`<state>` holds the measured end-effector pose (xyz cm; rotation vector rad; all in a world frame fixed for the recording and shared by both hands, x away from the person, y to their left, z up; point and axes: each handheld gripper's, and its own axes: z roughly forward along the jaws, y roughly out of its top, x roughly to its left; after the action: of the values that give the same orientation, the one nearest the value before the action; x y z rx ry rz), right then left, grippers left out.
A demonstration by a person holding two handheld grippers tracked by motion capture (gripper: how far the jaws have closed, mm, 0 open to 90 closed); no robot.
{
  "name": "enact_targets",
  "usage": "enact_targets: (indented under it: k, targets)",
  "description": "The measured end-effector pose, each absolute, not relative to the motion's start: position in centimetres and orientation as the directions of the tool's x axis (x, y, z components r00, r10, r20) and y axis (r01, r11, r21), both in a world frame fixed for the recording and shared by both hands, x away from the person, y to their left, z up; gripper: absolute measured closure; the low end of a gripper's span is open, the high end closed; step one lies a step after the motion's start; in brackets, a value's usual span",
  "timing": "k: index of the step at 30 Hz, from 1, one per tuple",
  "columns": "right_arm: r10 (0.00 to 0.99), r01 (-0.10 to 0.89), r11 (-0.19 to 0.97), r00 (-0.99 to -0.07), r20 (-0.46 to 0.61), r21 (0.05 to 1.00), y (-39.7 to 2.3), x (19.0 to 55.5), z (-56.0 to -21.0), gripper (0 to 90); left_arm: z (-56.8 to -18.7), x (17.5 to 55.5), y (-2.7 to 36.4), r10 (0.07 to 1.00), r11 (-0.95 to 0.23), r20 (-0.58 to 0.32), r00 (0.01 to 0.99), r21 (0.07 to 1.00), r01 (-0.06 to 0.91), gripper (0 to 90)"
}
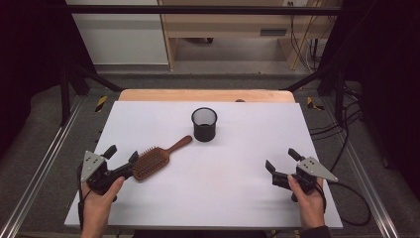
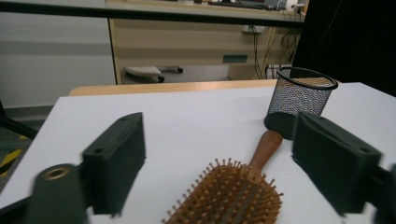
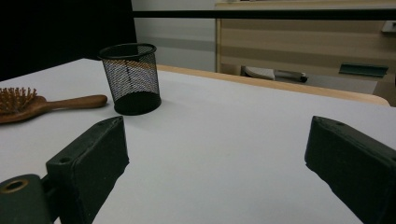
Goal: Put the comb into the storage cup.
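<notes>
A wooden hairbrush (image 1: 157, 158) lies bristles up on the white board (image 1: 233, 198), its handle pointing toward a black mesh cup (image 1: 204, 124). My left gripper (image 1: 122, 152) sits at the brush's head end, held by a hand. In the left gripper view the bristled head (image 2: 229, 198) lies low between the two wide-apart jaws of the left gripper (image 2: 219, 137), and neither pad touches it; the mesh cup (image 2: 299, 100) stands beyond the handle. My right gripper (image 1: 281, 159) rests open at the board's right with nothing between its jaws. The right gripper view shows the right gripper (image 3: 217, 144), the cup (image 3: 131, 79) and the brush (image 3: 46, 105) at far left.
A wooden table edge (image 1: 205, 95) runs behind the white board. Black frame struts (image 1: 79, 74) stand at both back corners, and cables (image 1: 341, 124) lie on the floor at right. A light wooden cabinet (image 1: 233, 25) stands farther back.
</notes>
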<state>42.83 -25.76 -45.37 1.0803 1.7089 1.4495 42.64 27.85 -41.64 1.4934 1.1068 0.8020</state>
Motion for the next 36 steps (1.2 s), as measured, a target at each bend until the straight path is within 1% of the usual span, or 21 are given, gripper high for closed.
enact_targets:
  k: [5,6,7,8,9,10,15,16,21,22,28,32,36]
  targets:
    - [0.890,0.183,0.048,-0.454,0.042,0.982,-25.8,42.8,-45.4,6.0,-40.9,44.9,24.8,0.925,-0.042,-0.079,0.372,0.951,0.307,41.9]
    - [0.890,0.183,0.047,-0.454,0.042,0.982,-25.8,42.8,-45.4,6.0,-40.8,45.4,24.1,0.922,-0.061,-0.070,0.381,0.944,0.323,46.9]
    - [0.890,0.183,0.046,-0.454,0.042,0.982,-25.8,42.8,-45.4,6.0,-40.7,46.1,23.3,0.916,-0.079,-0.068,0.396,0.936,0.344,53.6]
    - [0.889,0.183,0.045,-0.455,0.044,0.982,-25.9,42.8,-45.4,6.0,-40.7,46.5,22.9,0.913,-0.084,-0.071,0.401,0.930,0.357,57.0]
    - [0.889,0.182,0.041,-0.456,0.047,0.982,-25.9,42.8,-45.4,6.0,-40.7,47.2,22.2,0.910,-0.096,-0.072,0.409,0.922,0.375,64.9]
    - [0.889,0.182,0.041,-0.456,0.047,0.982,-25.9,42.8,-45.4,6.0,-40.7,47.5,21.8,0.908,-0.100,-0.074,0.413,0.918,0.384,64.9]
    - [0.885,0.181,0.034,-0.462,0.054,0.983,-25.9,42.8,-45.3,6.0,-41.0,49.9,19.5,0.900,-0.141,-0.069,0.430,0.888,0.437,79.8]
    - [0.884,0.177,0.033,-0.464,0.054,0.984,-26.0,42.8,-45.3,6.0,-41.1,50.3,19.2,0.900,-0.147,-0.069,0.431,0.881,0.449,84.6]
    - [0.883,0.172,0.024,-0.467,0.060,0.985,-26.0,42.8,-45.2,6.1,-41.7,52.5,17.8,0.908,-0.179,-0.057,0.414,0.841,0.510,90.0]
    - [0.882,0.171,0.023,-0.467,0.060,0.985,-26.1,42.8,-45.2,6.0,-41.8,52.9,17.5,0.912,-0.176,-0.061,0.406,0.835,0.521,90.0]
    - [0.878,0.163,0.021,-0.475,0.060,0.986,-26.0,42.7,-45.1,6.1,-42.7,55.0,16.2,0.922,-0.218,-0.022,0.386,0.796,0.565,90.0]
    - [0.875,0.162,0.018,-0.479,0.063,0.987,-26.0,42.7,-45.1,6.1,-43.4,55.9,16.1,0.928,-0.222,-0.021,0.371,0.770,0.599,90.0]
    - [0.874,0.164,0.015,-0.481,0.067,0.986,-26.0,42.7,-45.1,6.1,-44.3,56.6,16.0,0.933,-0.247,0.000,0.361,0.728,0.639,90.0]
